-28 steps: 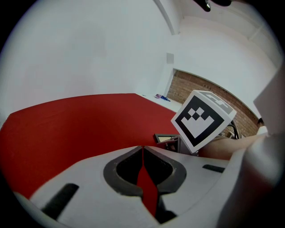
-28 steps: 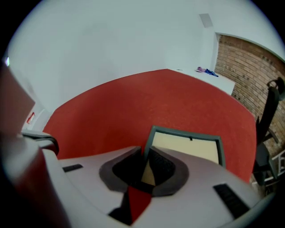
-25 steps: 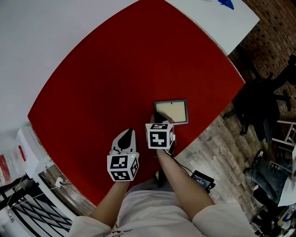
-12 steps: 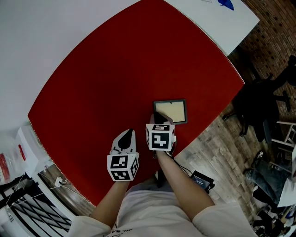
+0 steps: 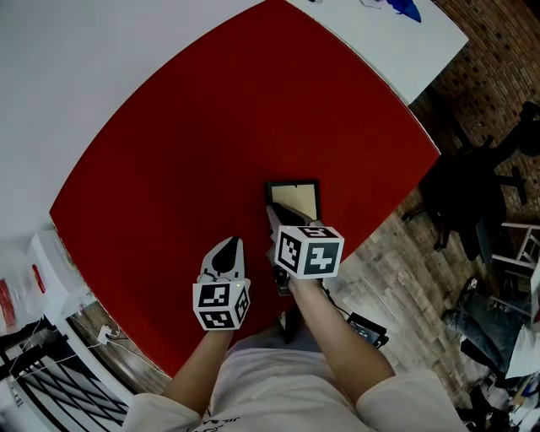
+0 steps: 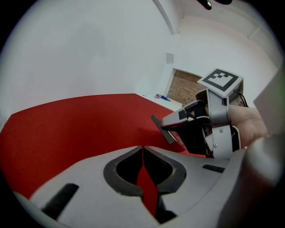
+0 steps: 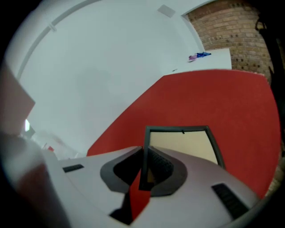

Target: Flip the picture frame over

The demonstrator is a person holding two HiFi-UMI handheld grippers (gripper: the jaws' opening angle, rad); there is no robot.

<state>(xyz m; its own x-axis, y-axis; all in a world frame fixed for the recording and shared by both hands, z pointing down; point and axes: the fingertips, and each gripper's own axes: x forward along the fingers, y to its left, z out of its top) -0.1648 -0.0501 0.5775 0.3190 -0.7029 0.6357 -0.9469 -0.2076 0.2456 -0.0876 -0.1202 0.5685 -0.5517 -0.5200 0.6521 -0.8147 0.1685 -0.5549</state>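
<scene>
The picture frame (image 5: 294, 201) has a dark rim and a tan panel facing up, over the near right part of the red table cover (image 5: 169, 143). My right gripper (image 5: 277, 213) is shut on its near left edge and holds it tilted, that side raised off the cover. In the right gripper view the frame (image 7: 182, 142) runs out from between the jaws of the right gripper (image 7: 143, 153). My left gripper (image 5: 226, 249) is shut and empty, low over the cover to the left. From the left gripper (image 6: 142, 149) I see the frame's edge (image 6: 162, 130) sticking out of the right gripper (image 6: 196, 120).
A white tabletop (image 5: 371, 34) with a blue item (image 5: 403, 8) lies beyond the red cover at the far right. Right of the table's edge are wood floor, a dark office chair (image 5: 481, 186) and a black box with a cable (image 5: 369, 327).
The right gripper has risen and rolled with the frame in it. The frame has left its flat lie and now looks narrower and tilted. The left gripper has stayed put.
</scene>
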